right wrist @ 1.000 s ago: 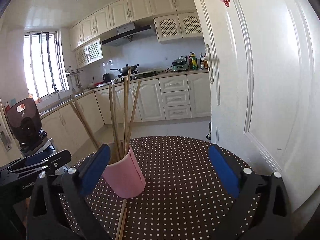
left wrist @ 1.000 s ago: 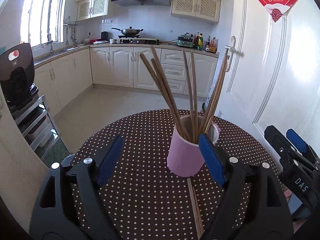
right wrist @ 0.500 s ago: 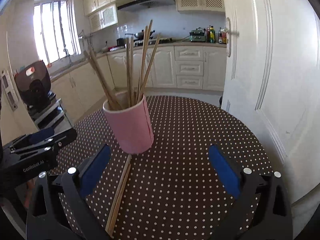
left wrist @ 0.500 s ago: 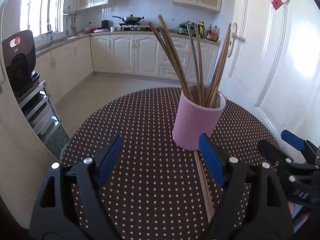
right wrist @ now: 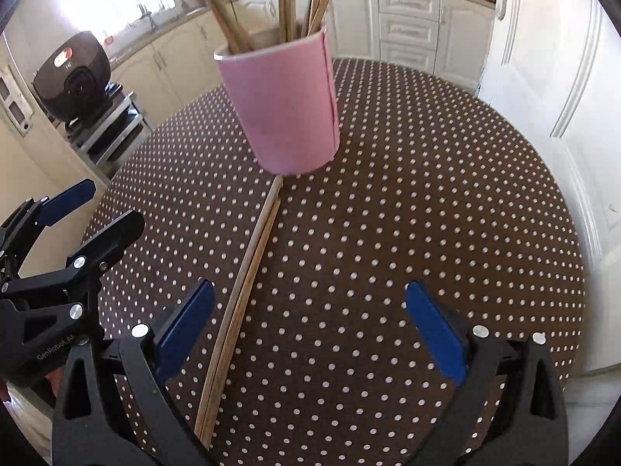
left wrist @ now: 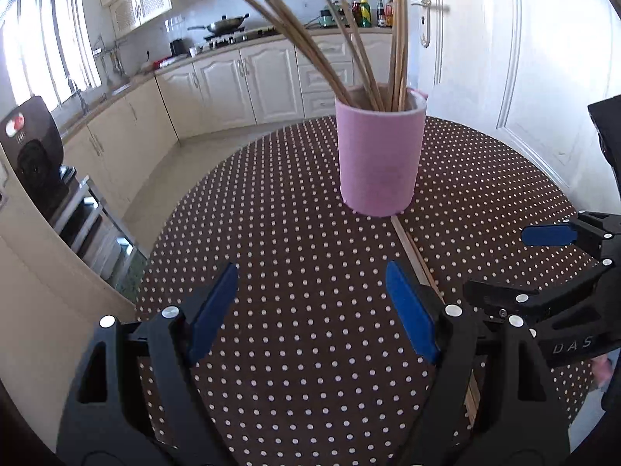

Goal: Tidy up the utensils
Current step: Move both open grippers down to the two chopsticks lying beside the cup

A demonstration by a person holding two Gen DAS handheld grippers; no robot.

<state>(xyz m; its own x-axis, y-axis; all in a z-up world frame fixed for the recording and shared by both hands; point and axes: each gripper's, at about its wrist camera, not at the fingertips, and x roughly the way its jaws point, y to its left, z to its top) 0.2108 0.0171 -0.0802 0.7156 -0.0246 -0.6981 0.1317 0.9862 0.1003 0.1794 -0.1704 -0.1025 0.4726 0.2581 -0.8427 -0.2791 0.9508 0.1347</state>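
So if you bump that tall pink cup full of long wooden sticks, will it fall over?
Probably, yes. The tall pink cup looks like thin, light material, and the long wooden sticks lean outward far above its rim, so it seems top-heavy. On the dotted tablecloth, a low push might slide it; a high one likely tips it.

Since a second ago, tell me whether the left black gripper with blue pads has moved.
Yes. The left gripper has tipped downward: the pink cup and the kitchen counter behind it sit higher in its view, with more table showing.

loose chopsticks (right wrist: 248,272) touching pink cup (right wrist: 281,105)
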